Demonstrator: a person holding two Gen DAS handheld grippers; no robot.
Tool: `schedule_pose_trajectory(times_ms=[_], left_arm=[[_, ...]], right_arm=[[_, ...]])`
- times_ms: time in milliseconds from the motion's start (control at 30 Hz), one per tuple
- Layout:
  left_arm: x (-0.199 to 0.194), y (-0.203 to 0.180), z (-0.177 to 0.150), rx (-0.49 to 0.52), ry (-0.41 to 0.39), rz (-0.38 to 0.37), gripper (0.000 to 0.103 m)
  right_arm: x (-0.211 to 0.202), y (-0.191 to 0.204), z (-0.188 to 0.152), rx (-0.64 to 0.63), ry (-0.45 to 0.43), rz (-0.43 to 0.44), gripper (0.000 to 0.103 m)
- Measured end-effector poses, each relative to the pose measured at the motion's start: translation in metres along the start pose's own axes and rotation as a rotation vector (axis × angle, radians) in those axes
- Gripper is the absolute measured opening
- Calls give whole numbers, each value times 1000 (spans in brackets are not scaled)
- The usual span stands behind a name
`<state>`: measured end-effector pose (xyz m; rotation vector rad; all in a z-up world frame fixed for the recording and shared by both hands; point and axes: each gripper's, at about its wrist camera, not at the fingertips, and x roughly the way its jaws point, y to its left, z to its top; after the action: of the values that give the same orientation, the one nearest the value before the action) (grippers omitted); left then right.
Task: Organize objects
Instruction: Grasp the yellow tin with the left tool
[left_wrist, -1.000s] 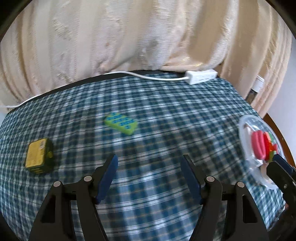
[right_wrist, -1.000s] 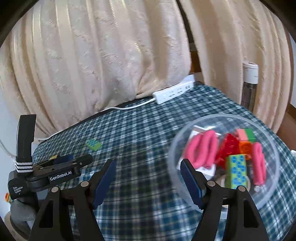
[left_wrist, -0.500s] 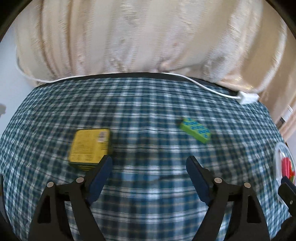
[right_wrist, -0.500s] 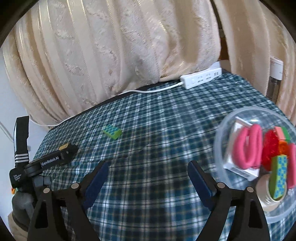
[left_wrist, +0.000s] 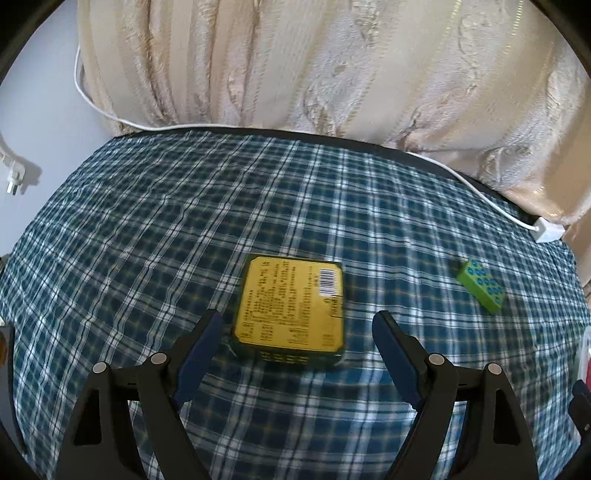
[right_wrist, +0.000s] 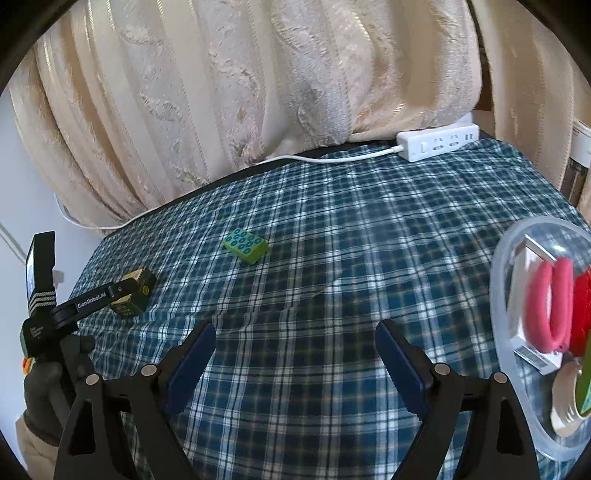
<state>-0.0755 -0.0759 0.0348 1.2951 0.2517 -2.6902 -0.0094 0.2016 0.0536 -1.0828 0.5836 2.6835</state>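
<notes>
A flat yellow and green tin (left_wrist: 291, 306) lies on the plaid cloth. My left gripper (left_wrist: 295, 343) is open, its fingers on either side of the tin's near end, not touching it. A green brick with blue studs (left_wrist: 480, 288) lies to the right. In the right wrist view the tin (right_wrist: 133, 292) sits at the left, partly hidden by the left gripper's body, and the green brick (right_wrist: 245, 246) lies mid-table. My right gripper (right_wrist: 295, 350) is open and empty over the cloth. A clear bowl (right_wrist: 498, 266) at the right holds pink rings, a red item and tape.
A white power strip (right_wrist: 437, 142) and its cable lie along the table's far edge under cream curtains (right_wrist: 258, 74). A wall plug (left_wrist: 13, 182) hangs at the left. The table edge runs close behind the objects.
My left gripper has swung left from the green brick to the tin, which now sits between its fingers. My right gripper has drawn left, away from the bowl.
</notes>
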Motion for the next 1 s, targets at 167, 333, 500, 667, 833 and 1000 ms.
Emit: schedule_pose_trajectory(times_ms=[167, 333, 500, 667, 833, 1000], left_arm=[[7, 1, 0, -3, 9, 4, 84], [20, 8, 1, -18, 36, 10, 84], [27, 9, 1, -19, 52, 14, 84], [31, 7, 2, -6, 60, 15, 84], [30, 6, 3, 10, 45, 22, 84], [29, 4, 3, 29, 30, 23, 68]], right_arm=[[9, 10, 9, -40, 4, -2, 91], [23, 15, 19, -64, 18, -5, 91], [40, 20, 28, -92, 29, -18, 91], [57, 27, 37, -146, 24, -25, 91], [82, 29, 47, -175, 48, -7, 91], [102, 39, 56, -197, 72, 8, 81]])
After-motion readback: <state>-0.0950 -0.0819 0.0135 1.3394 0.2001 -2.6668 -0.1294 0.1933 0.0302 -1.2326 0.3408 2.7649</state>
